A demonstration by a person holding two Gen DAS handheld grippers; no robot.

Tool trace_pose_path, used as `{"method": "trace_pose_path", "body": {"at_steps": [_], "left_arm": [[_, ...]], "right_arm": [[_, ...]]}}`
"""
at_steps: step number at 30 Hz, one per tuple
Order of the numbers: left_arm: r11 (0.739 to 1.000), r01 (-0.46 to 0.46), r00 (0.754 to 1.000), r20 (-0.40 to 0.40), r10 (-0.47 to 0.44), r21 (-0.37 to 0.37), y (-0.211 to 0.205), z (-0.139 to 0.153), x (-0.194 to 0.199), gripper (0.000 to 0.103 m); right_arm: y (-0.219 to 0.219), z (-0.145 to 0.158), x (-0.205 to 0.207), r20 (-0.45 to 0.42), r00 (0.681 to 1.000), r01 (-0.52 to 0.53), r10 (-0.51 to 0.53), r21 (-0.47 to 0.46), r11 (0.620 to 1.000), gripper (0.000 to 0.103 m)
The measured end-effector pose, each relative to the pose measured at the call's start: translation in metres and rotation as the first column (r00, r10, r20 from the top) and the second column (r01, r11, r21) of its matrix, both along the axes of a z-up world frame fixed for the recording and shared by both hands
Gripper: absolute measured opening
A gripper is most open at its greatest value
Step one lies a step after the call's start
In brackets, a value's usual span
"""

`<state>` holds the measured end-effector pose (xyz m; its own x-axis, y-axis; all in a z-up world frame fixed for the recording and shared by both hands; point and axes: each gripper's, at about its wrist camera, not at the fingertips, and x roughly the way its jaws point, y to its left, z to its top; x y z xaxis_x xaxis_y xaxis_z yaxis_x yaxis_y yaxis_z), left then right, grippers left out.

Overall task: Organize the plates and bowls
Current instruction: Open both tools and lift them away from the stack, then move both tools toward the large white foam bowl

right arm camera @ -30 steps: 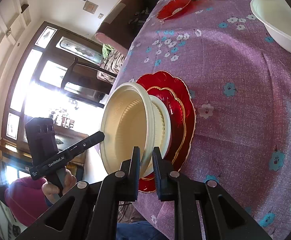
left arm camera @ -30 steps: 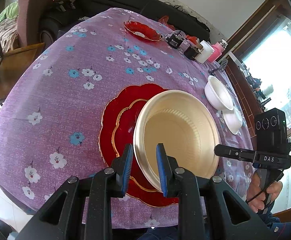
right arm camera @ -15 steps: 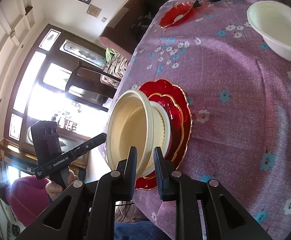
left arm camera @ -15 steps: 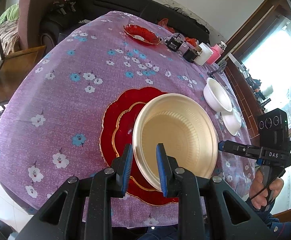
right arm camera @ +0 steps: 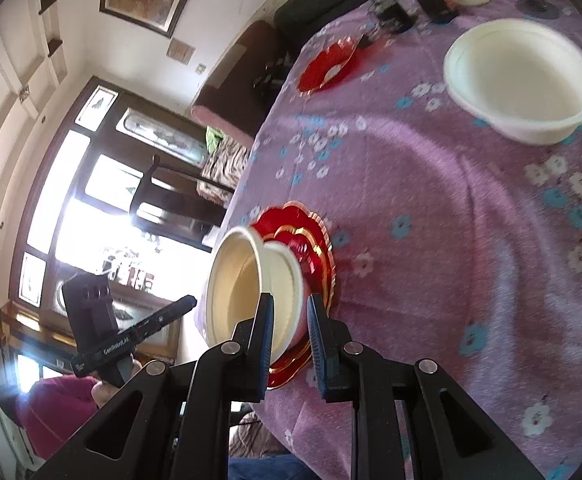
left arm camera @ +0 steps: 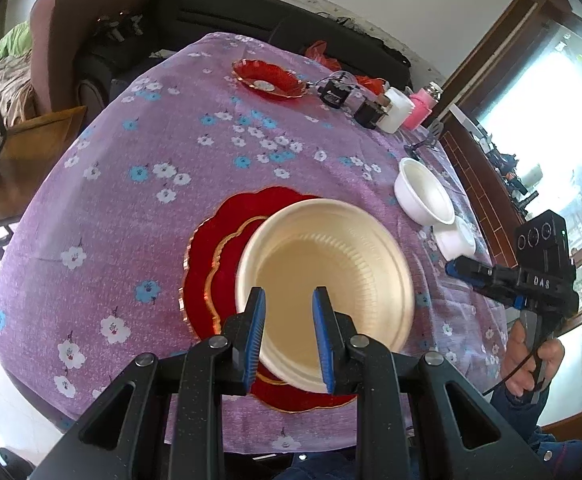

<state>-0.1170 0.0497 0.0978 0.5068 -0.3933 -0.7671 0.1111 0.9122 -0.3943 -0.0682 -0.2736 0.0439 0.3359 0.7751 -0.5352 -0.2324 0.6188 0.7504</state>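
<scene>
On the purple flowered tablecloth (left arm camera: 139, 208), a ribbed cream bowl (left arm camera: 327, 280) is sitting on two stacked scalloped red plates (left arm camera: 219, 248). Both the left gripper (left arm camera: 289, 336) and right gripper (right arm camera: 289, 340) are standing apart, holding nothing, around the bowl's rim.

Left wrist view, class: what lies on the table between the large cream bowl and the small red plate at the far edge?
Only bare flowered tablecloth separates cream bowl from small red plate.

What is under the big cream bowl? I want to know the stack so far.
Under the cream bowl lie two stacked red scalloped plates, a smaller gold-rimmed one on a larger. The bowl hides their centres, so anything else beneath cannot be seen.
</scene>
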Motion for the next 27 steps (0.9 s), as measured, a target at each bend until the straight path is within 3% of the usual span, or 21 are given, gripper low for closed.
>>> {"method": "trace_pose_path", "body": {"at_steps": [10,12,14,17,21,23,24,26,27], "left_arm": [[0.994,0.108,0.993,0.049,-0.109,0.016,-0.060,0.027,0.012,0.025],[0.990,0.141,0.988,0.056,-0.141,0.013,-0.080,0.032,0.016,0.027],[0.985,0.171,0.983,0.065,-0.172,0.016,-0.101,0.035,0.020,0.029],[0.979,0.202,0.976,0.077,-0.205,0.040,-0.135,0.040,0.025,0.035],[0.971,0.209,0.969,0.106,-0.222,0.119,-0.187,0.045,0.039,0.046],[0.971,0.193,0.971,0.112,-0.209,0.140,-0.211,0.045,0.049,0.059],[0.970,0.186,0.971,0.118,-0.205,0.157,-0.223,0.044,0.057,0.065],[0.969,0.133,0.978,0.129,-0.162,0.207,-0.241,0.038,0.070,0.067],[0.966,0.114,0.979,0.140,-0.149,0.230,-0.251,0.034,0.077,0.067]], "right_arm": [[-0.067,0.027,0.008,0.085,0.984,0.155,-0.157,0.032,0.987,0.020],[-0.080,0.032,0.011,0.101,0.976,0.190,-0.191,0.025,0.982,0.025],[-0.091,0.039,0.014,0.123,0.967,0.221,-0.221,0.016,0.975,0.037],[-0.107,0.052,0.024,0.169,0.948,0.279,-0.271,-0.024,0.960,0.041],[-0.127,0.067,0.050,0.247,0.907,0.387,-0.341,-0.172,0.906,0.045],[-0.135,0.073,0.063,0.305,0.878,0.451,-0.368,-0.274,0.850,0.045],[-0.139,0.072,0.070,0.335,0.857,0.496,-0.392,-0.329,0.803,0.045],[-0.150,0.065,0.080,0.345,0.836,0.537,-0.427,-0.355,0.765,0.044],[-0.157,0.057,0.085,0.327,0.837,0.536,-0.438,-0.335,0.775,0.042]]}}
